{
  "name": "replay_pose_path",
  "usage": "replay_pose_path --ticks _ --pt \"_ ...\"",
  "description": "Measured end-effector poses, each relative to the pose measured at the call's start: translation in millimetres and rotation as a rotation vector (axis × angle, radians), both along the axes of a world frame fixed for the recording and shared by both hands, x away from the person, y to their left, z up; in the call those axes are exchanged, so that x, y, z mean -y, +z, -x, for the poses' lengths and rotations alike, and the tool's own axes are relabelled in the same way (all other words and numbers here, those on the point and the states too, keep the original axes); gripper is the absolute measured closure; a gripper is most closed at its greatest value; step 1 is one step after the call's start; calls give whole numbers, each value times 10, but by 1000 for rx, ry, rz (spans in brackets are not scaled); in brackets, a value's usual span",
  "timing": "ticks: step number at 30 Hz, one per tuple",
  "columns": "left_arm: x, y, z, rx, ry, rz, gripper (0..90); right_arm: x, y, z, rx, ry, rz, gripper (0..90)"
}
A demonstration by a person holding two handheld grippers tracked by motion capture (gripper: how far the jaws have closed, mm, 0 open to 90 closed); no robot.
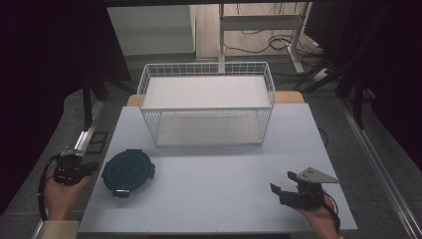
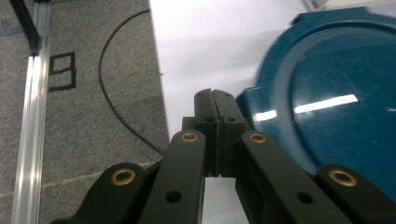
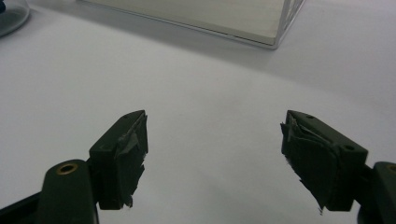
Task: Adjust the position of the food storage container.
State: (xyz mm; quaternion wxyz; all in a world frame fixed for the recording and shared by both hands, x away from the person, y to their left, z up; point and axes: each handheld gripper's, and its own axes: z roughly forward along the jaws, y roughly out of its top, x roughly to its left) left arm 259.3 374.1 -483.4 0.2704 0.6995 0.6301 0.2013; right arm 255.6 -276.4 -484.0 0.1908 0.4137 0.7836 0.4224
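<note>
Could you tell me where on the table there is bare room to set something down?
The widest free patch is the table between the dark round lid and the right gripper, in front of the wire basket. Narrow bare strips flank the basket on both sides. It is tighter at the left edge, where the left gripper, fingers shut, sits beside the lid.

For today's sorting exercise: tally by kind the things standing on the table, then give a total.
Dark blue round lid: 1
White wire basket: 1
Total on the table: 2
</note>
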Motion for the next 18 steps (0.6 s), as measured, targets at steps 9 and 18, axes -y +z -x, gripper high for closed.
replay_pose_path --ticks 9,18 --pt "-52 -174 -86 -49 -11 15 900 7 6 -3 0 -5 0 230" --pt "-2 -210 -111 -72 -58 84 900 23 13 -9 -1 -9 -3 231"
